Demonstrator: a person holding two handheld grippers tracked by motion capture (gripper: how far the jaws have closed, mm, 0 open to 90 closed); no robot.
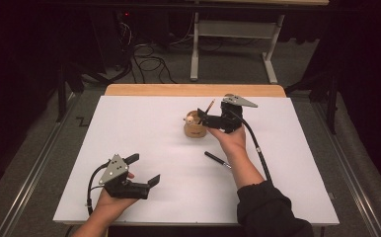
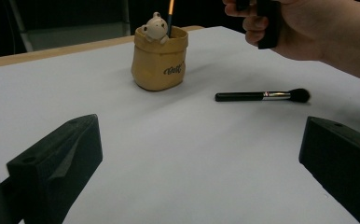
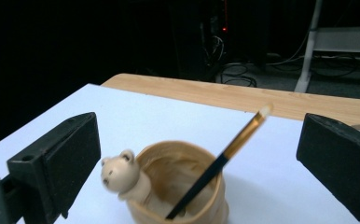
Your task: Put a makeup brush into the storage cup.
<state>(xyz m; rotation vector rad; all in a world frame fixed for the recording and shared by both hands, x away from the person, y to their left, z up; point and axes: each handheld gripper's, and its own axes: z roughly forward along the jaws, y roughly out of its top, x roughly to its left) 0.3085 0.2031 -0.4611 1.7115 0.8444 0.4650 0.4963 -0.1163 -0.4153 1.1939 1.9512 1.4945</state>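
Nearest, the left gripper (image 1: 145, 170) rests at seven o'clock on the white table sheet (image 1: 144, 118), jaws spread wide with nothing between them. Further out at centre lies a black-handled makeup brush (image 1: 218, 160). Beyond, toward one o'clock, the right gripper (image 1: 202, 117) hangs gaping over the tan bear-trimmed ceramic pot (image 1: 194, 127), gripping nothing, a black-and-gold brush (image 3: 215, 163) leaning inside.

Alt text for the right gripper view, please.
A thin brush with a black-and-gold handle leans in a tan bag-shaped pot with a small bear figure on its rim. The open right gripper hangs above the pot, its jaws wide on either side, over a white table.
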